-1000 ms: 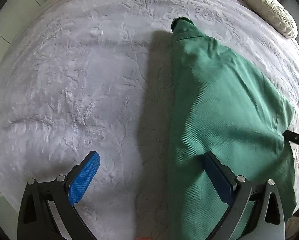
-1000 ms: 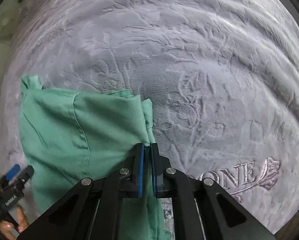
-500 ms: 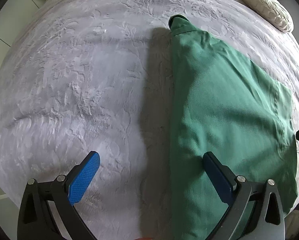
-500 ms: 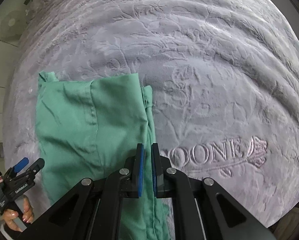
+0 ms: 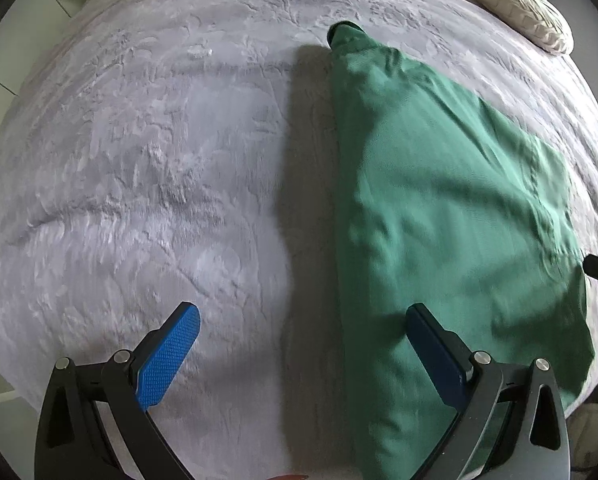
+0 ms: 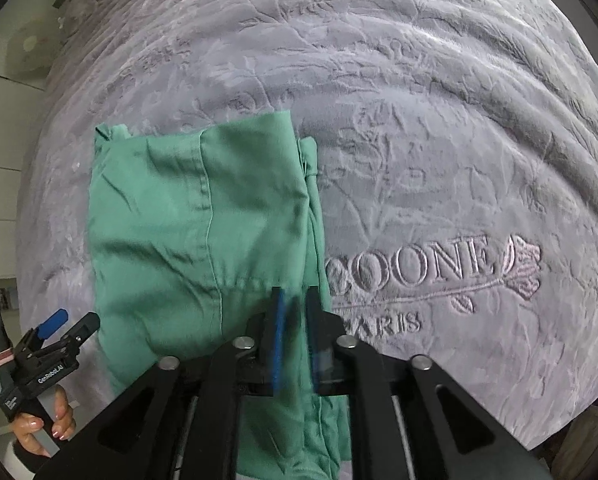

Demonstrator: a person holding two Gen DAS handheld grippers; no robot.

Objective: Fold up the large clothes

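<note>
Both grippers hang over the bed (image 5: 139,160). Left gripper (image 5: 303,356) gapes wide, shirt (image 5: 439,200) stretching lengthwise under its right finger; right gripper (image 6: 297,336), nearer, is opening, blurred cloth seemingly between.

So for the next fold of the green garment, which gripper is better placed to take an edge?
Probably the right gripper: it sits over the green garment near its right-hand edge, jaws opening with no cloth pinched between them. The left gripper is wide open, straddling the garment's left edge and bare blanket.
</note>
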